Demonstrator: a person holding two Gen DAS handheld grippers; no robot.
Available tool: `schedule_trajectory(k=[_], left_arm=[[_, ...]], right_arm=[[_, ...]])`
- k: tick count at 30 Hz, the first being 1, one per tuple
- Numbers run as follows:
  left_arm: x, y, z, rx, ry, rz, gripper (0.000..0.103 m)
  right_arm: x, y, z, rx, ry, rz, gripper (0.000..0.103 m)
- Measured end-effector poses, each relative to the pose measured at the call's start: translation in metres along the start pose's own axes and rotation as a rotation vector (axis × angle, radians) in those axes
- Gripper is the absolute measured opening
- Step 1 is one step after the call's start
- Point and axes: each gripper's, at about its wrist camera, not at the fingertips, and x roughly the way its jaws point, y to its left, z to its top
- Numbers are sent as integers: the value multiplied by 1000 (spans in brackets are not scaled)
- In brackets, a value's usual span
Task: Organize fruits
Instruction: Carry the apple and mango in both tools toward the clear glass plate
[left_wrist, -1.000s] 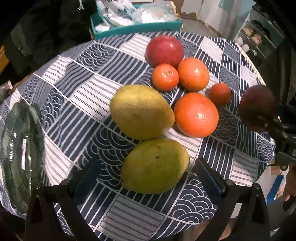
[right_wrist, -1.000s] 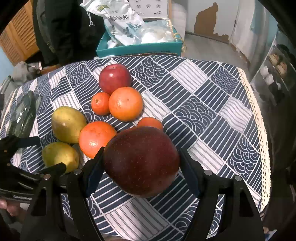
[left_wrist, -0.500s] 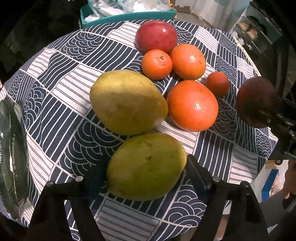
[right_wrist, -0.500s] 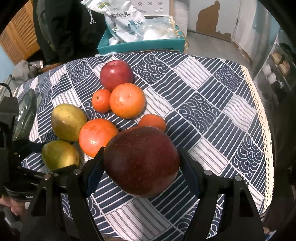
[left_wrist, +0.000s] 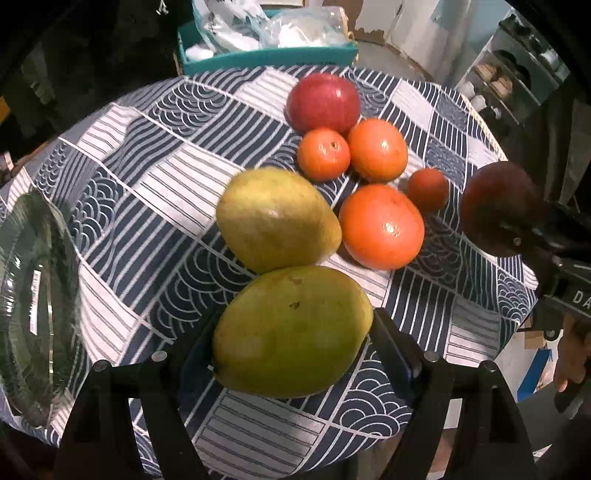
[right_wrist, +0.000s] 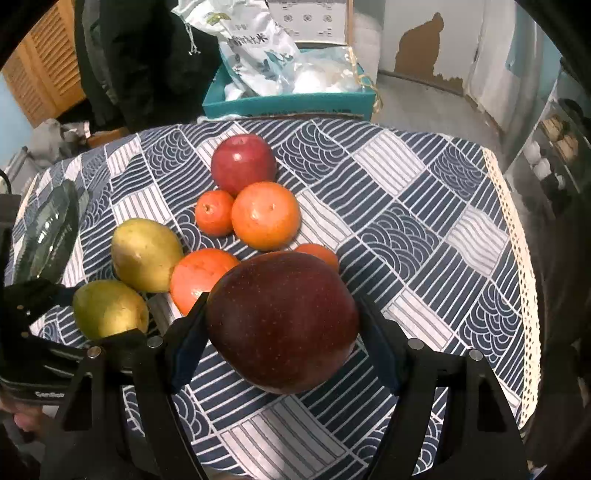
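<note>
Pick-up step judged under way: dark apple (right_wrist: 282, 325) pinched off the bench (right_wrist: 424, 229) in right gripper (right_wrist: 282, 332) jaws, near mango (left_wrist: 291, 330) bracketed by left gripper (left_wrist: 291, 350) jaws, contact unclear; glass plate (left_wrist: 33, 306) transfer likely called for.

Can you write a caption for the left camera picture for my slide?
Left gripper closes around a green mango beside another mango, oranges and a red apple.

A round table (right_wrist: 424, 206) in a navy-and-white patterned cloth carries mangoes (left_wrist: 275, 218), oranges (left_wrist: 380, 227), a red apple (left_wrist: 323, 103) and a glass dish (left_wrist: 33, 295).
</note>
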Motion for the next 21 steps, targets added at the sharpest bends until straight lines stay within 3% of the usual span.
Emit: schedule_trajectory(k=[6, 21], left_arm=[[-19, 7, 3, -16, -41, -15, 82], [-79, 17, 18, -27, -206, 57, 82]], right_arm=[[-11, 7, 6, -10, -29, 1, 76], [-57, 26, 25, -37, -164, 16, 76]])
